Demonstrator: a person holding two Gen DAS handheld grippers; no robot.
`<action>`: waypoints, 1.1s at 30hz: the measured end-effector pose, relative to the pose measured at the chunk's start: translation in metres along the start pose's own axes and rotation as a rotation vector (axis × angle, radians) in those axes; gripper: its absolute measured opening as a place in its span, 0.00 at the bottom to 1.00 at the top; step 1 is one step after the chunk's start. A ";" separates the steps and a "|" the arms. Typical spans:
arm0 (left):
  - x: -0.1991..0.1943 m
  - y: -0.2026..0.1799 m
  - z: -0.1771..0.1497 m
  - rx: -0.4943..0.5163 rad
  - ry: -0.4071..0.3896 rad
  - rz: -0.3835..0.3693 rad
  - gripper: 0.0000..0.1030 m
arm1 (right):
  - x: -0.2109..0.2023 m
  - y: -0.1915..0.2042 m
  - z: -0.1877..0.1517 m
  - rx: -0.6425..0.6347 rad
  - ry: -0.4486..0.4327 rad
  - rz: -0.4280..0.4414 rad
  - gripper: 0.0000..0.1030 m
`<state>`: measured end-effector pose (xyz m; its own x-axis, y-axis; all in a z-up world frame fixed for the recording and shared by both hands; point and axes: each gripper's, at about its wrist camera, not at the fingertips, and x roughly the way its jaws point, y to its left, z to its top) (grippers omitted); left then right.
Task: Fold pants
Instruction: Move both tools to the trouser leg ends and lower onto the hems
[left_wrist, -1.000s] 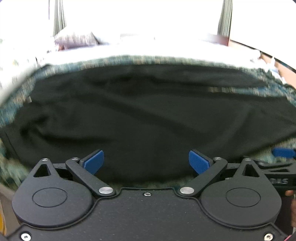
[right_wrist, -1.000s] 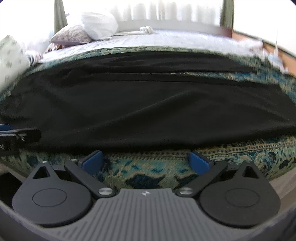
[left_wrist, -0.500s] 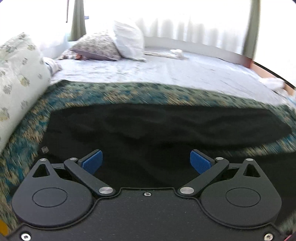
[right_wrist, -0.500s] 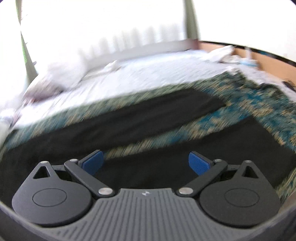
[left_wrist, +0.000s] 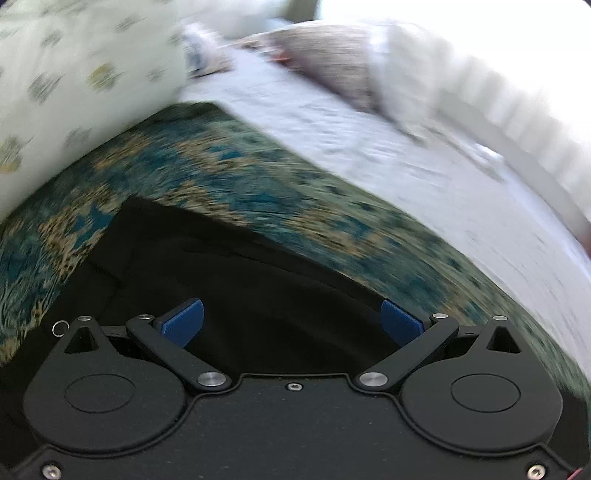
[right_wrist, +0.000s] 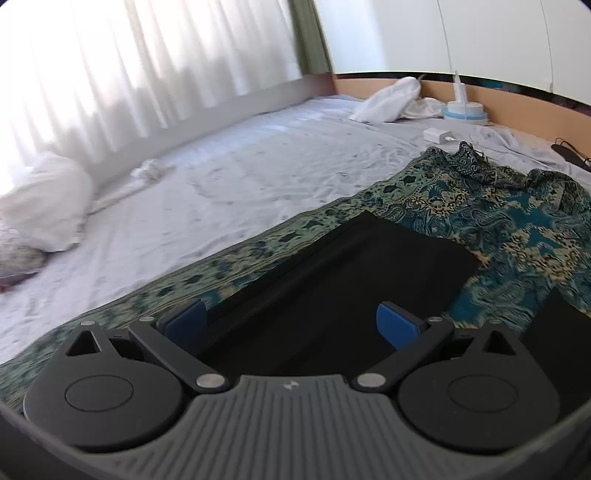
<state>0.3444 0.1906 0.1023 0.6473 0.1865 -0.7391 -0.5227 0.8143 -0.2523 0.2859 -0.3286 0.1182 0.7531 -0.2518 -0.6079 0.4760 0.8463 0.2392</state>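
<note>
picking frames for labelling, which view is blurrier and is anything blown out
Left wrist view: strong motion blur on the patterned blanket and pillow, upper right washed out white. Right wrist view: much sharper, blanket pattern crisp, slight blur at the left, curtains overexposed. Black pants show little detail in both.

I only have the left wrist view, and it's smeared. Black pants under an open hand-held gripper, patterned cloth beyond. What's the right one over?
Observer: The right hand-held gripper is open too, over a flat rectangular end of the black pants.
Operator: Is the cloth smooth over there?
Observer: No, the patterned cloth is bunched at its far edge.
Operator: Anything else on the bed?
Observer: A small white charger lies on the sheet.
</note>
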 end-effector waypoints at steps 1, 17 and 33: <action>0.011 0.000 0.004 -0.033 0.005 0.039 0.99 | 0.013 0.006 0.001 0.006 0.000 -0.026 1.00; 0.126 -0.005 0.010 -0.135 0.024 0.290 1.00 | 0.176 0.069 -0.003 0.055 0.092 -0.251 1.00; 0.126 -0.020 0.007 0.034 -0.065 0.289 0.09 | 0.200 0.073 -0.002 0.018 0.147 -0.356 0.61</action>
<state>0.4402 0.2013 0.0186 0.5089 0.4478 -0.7352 -0.6726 0.7399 -0.0150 0.4706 -0.3162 0.0122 0.4666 -0.4576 -0.7569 0.7050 0.7092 0.0059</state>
